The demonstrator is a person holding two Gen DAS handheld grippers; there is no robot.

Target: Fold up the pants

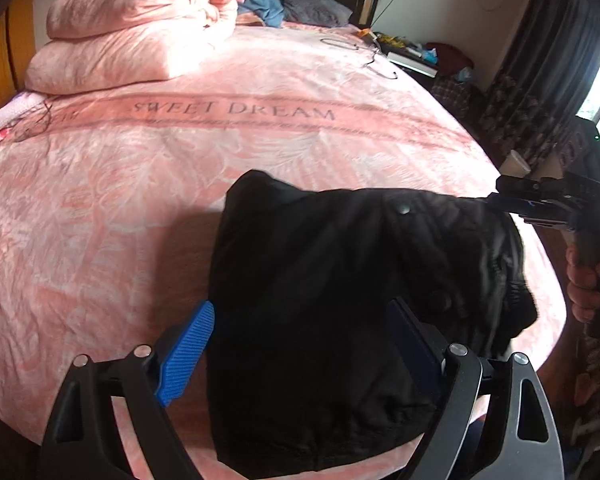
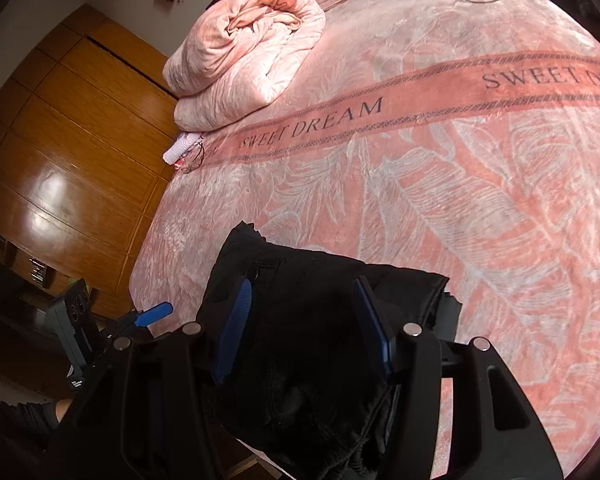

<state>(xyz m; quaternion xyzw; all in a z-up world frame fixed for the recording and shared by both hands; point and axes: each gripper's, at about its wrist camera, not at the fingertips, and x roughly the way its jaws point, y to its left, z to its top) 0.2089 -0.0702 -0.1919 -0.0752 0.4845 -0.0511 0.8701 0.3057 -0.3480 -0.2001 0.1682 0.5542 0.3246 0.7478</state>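
Observation:
The black pants [image 1: 340, 280] lie bunched and folded on the pink bed near its front edge. My left gripper [image 1: 304, 328] is open, its blue fingers [image 1: 188, 352] set wide on either side of the near part of the cloth. In the right wrist view the pants [image 2: 300, 320] lie between the open fingers [image 2: 236, 320] of my right gripper [image 2: 304, 316]. From the left wrist view the right gripper [image 1: 500, 200] sits at the pants' far right corner, its tip touching the cloth; a hand holds its handle.
A pink "SWEET DREAM" blanket [image 1: 180, 184] covers the bed. A folded pink quilt [image 1: 140, 28] lies at the far left, with clothes and a grey pillow [image 1: 316, 4] behind. Cables [image 1: 376, 60] lie far right. A wooden wardrobe [image 2: 72, 140] stands left of the bed.

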